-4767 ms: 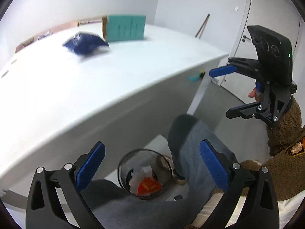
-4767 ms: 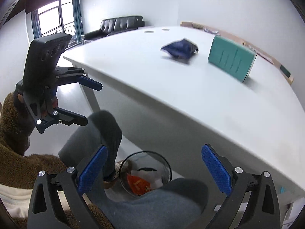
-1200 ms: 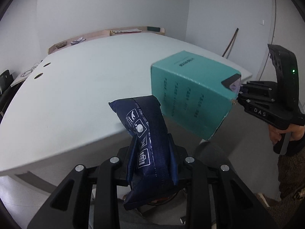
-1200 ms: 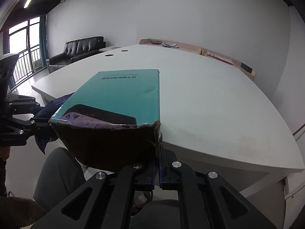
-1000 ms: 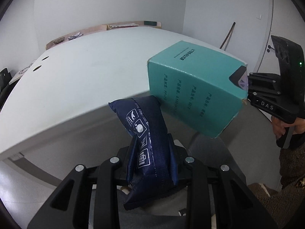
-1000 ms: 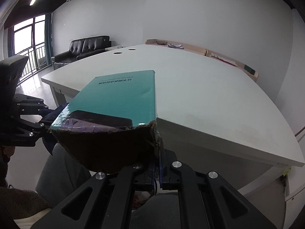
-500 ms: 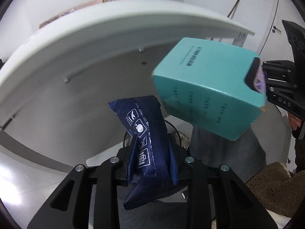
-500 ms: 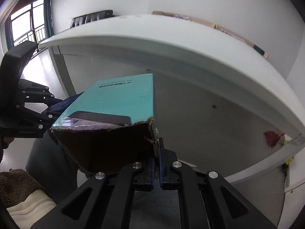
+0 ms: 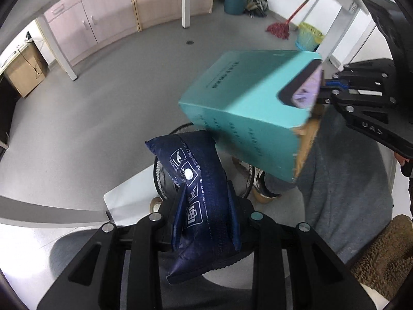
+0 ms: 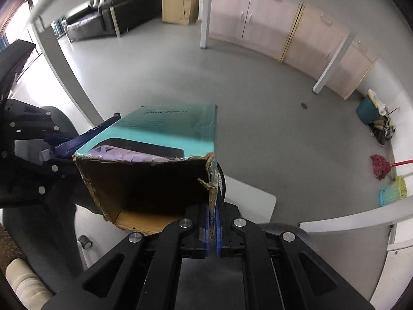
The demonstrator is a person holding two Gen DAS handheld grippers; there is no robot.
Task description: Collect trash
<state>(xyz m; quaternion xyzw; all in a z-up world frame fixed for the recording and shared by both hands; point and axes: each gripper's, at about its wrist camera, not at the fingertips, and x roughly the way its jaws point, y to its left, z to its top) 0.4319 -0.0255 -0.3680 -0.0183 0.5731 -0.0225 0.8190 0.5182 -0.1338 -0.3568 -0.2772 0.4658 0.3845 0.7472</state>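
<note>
A navy blue snack bag [image 9: 196, 170] stands upright with my left gripper [image 9: 204, 206] shut on its lower half. To its right hangs a teal cardboard box [image 9: 247, 108], tilted, with my right gripper [image 9: 327, 87] holding its torn end. In the right wrist view the teal box [image 10: 165, 134] shows its open brown inside, and my right gripper [image 10: 213, 227] is shut on its torn side wall. My left gripper [image 10: 31, 142] shows at the left with the navy bag [image 10: 82, 137]. Below both items the dark round rim of a waste bin [image 9: 158, 173] peeks out, mostly hidden.
The bin stands on a white mat [image 9: 129, 196] on the grey floor. A person's grey trouser leg [image 9: 348, 180] and shoe are right beside it. White table legs [image 9: 184, 0], pink cabinets [image 10: 258, 18], a red mop [image 10: 379, 168] and a yellow basket [image 9: 309, 36] lie farther off.
Both grippers have sunk from above the tabletop to below its edge and tipped downward, so the floor and bin rim show now. Bag and box stay gripped.
</note>
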